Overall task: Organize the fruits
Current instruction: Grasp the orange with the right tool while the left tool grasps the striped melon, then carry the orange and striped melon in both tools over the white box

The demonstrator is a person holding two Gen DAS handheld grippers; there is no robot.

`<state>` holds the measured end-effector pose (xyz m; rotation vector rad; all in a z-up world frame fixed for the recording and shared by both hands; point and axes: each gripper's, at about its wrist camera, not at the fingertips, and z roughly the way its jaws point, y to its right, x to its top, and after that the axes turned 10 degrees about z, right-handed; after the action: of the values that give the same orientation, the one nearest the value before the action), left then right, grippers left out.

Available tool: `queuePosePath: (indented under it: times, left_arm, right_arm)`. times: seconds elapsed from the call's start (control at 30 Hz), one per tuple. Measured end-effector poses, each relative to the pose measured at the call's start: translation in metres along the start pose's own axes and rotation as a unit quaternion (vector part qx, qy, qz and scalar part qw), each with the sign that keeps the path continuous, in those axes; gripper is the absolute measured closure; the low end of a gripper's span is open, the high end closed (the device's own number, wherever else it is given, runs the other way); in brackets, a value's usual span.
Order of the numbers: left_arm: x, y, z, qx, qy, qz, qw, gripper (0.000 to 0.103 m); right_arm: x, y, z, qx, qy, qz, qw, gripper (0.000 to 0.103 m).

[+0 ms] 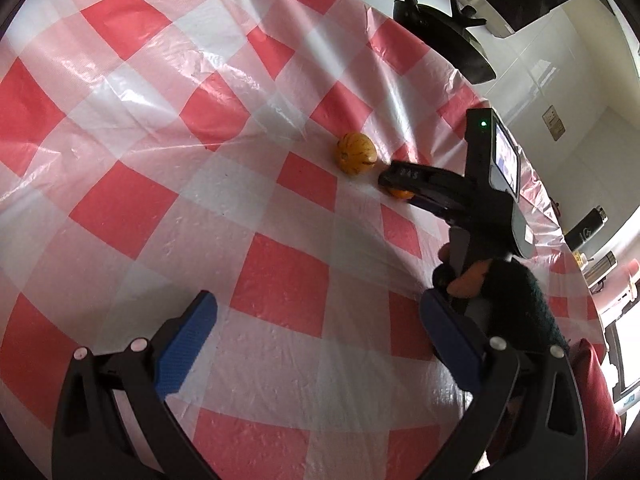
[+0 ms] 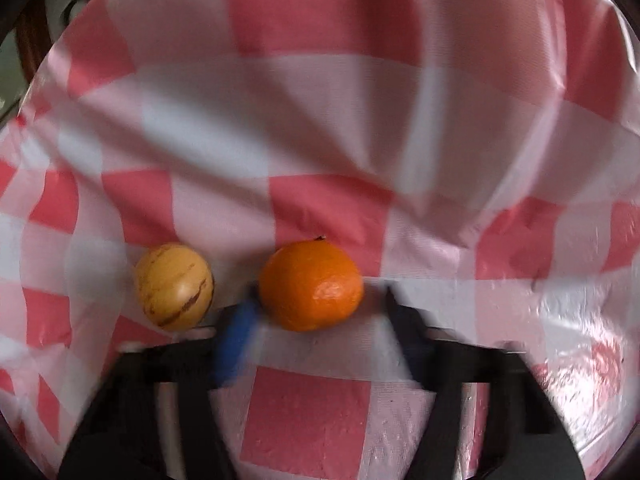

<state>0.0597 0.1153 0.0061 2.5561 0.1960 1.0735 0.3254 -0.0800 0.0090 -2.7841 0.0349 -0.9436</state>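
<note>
An orange mandarin (image 2: 310, 284) lies on the red-and-white checked tablecloth (image 2: 304, 120), between the fingertips of my right gripper (image 2: 322, 298). The blue left pad (image 2: 240, 332) presses its side; the right finger is blurred but close against it. A yellow striped round fruit (image 2: 174, 285) rests just left of the mandarin, outside the jaws. In the left wrist view the right gripper (image 1: 394, 184) reaches in from the right, with the mandarin (image 1: 401, 194) showing between its fingers beside the striped fruit (image 1: 356, 153). My left gripper (image 1: 318, 300) hangs open over bare cloth, nearer the camera.
A hand in a dark sleeve (image 1: 516, 288) holds the right gripper's handle. The table's far edge curves along the upper right, where a black chair back (image 1: 440, 28) stands. A dark bottle (image 1: 588, 224) sits beyond the right edge.
</note>
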Motion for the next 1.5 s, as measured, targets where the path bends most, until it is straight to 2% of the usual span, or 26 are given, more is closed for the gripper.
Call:
queuePosePath:
  times: [0.03,0.1,0.23,0.33,0.47,0.53,0.6,0.77,0.9,1.0,1.03,1.07,1.2,1.37,1.5]
  left_arm:
    - [0.000,0.000,0.000,-0.001,0.000,-0.001,1.0000,0.002]
    - [0.000,0.000,-0.001,0.000,0.001,0.000,1.0000,0.002]
    - [0.000,0.006,-0.001,0.004,0.002,0.017,0.9999,0.002]
    - [-0.001,0.014,-0.001,0.014,0.000,0.038,0.9992,0.002]
    - [0.002,0.028,0.000,0.042,-0.002,0.072,0.9966,0.002]
    - [0.011,0.034,0.012,0.057,-0.018,0.087,0.9944,0.002]
    - [0.031,0.042,0.032,0.090,-0.027,0.105,0.9901,0.002]
    - [0.091,0.050,0.093,0.118,-0.054,0.121,0.9842,0.003]
    - [0.122,0.059,0.134,0.141,-0.067,0.144,0.9772,0.011]
    - [0.128,0.061,0.158,0.152,-0.088,0.160,0.9714,0.030]
    - [0.127,0.062,0.164,0.155,-0.095,0.167,0.9691,0.045]
    - [0.126,0.064,0.164,0.164,-0.090,0.176,0.9664,0.058]
    - [0.112,0.069,0.148,0.149,-0.069,0.182,0.9694,0.058]
    - [0.068,0.067,0.079,0.143,-0.020,0.168,0.9752,0.058]
    - [0.024,0.059,0.028,0.143,0.003,0.126,0.9817,0.058]
  right_arm:
    - [-0.003,0.003,-0.005,0.004,0.006,0.001,1.000,0.058]
    - [-0.011,0.015,-0.021,0.042,0.010,0.031,0.999,0.058]
    - [-0.043,0.045,-0.058,0.080,0.016,0.075,0.994,0.058]
    - [-0.070,0.074,-0.084,0.084,0.023,0.112,0.990,0.058]
    - [-0.079,0.108,-0.103,0.076,0.053,0.149,0.985,0.058]
    - [-0.084,0.125,-0.104,0.087,0.053,0.182,0.978,0.058]
    - [-0.079,0.135,-0.102,0.096,0.053,0.206,0.972,0.057]
    - [-0.080,0.125,-0.103,0.107,0.057,0.177,0.977,0.057]
    - [-0.079,0.125,-0.101,0.113,0.058,0.185,0.974,0.057]
    - [-0.079,0.124,-0.101,0.113,0.057,0.182,0.975,0.057]
    - [-0.080,0.124,-0.102,0.114,0.058,0.183,0.975,0.057]
    - [-0.080,0.124,-0.102,0.115,0.059,0.183,0.975,0.057]
    - [-0.081,0.125,-0.103,0.118,0.061,0.183,0.974,0.057]
    - [-0.081,0.125,-0.103,0.120,0.062,0.185,0.973,0.057]
    - [-0.081,0.125,-0.104,0.120,0.063,0.185,0.973,0.057]
